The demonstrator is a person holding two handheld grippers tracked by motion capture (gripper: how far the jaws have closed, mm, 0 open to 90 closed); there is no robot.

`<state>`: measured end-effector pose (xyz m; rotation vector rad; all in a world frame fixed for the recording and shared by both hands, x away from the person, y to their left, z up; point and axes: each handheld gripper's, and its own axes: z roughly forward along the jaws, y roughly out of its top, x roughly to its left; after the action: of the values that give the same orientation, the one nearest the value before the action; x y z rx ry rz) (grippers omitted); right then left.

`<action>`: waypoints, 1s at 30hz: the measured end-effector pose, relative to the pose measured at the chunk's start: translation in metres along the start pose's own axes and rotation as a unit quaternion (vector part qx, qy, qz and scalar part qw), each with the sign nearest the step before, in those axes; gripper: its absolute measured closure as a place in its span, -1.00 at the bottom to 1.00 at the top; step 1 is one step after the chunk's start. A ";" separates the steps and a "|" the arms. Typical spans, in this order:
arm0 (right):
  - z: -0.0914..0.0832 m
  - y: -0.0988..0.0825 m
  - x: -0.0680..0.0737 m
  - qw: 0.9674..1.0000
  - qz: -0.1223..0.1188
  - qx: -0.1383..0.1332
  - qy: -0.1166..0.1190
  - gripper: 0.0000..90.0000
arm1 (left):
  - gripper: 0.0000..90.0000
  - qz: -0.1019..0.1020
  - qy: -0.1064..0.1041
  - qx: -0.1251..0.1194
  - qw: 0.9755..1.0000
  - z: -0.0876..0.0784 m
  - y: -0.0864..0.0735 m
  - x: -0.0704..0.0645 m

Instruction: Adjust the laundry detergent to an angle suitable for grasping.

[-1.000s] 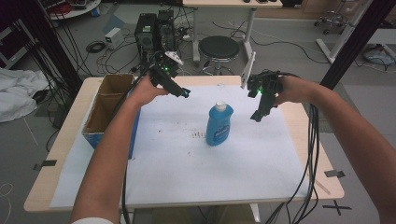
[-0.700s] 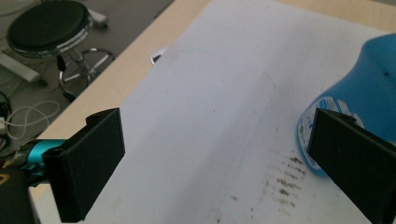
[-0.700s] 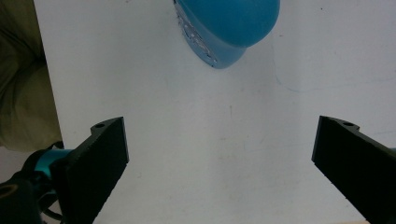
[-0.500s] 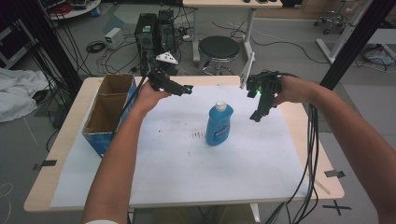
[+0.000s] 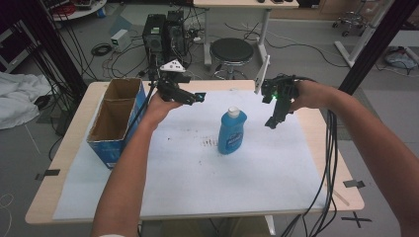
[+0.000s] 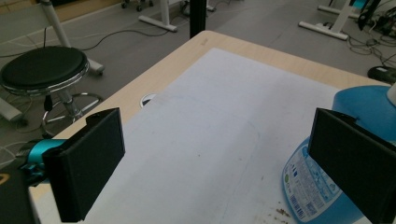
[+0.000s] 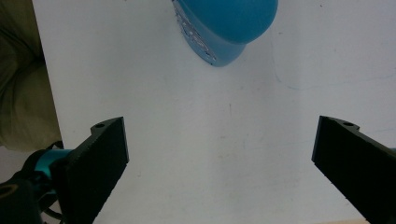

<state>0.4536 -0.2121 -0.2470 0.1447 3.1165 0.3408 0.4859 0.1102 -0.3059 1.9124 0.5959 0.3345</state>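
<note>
The upright bottle (image 5: 231, 131) is being flanked, off-centre beyond the wide-open jaws of the left gripper (image 5: 196, 97), nearer than the right gripper (image 5: 272, 122), equally wide.

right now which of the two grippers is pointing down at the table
The right gripper: it hangs with its jaws aimed down at the white sheet right of the blue bottle. The left gripper is held level, pointing sideways toward the bottle.

An open cardboard box (image 5: 114, 121) sits at the table's (image 5: 74, 148) left edge; a stool (image 5: 231, 51) stands behind
</note>
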 end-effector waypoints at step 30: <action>0.000 0.002 0.002 1.000 -0.005 0.002 0.001 -0.94 | -0.91 0.013 -0.039 -0.089 0.995 -0.002 -0.041 -0.060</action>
<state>0.4519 -0.2098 -0.2468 0.1279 3.1186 0.3333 0.4245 0.0914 -0.3402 1.7556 0.4729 0.3167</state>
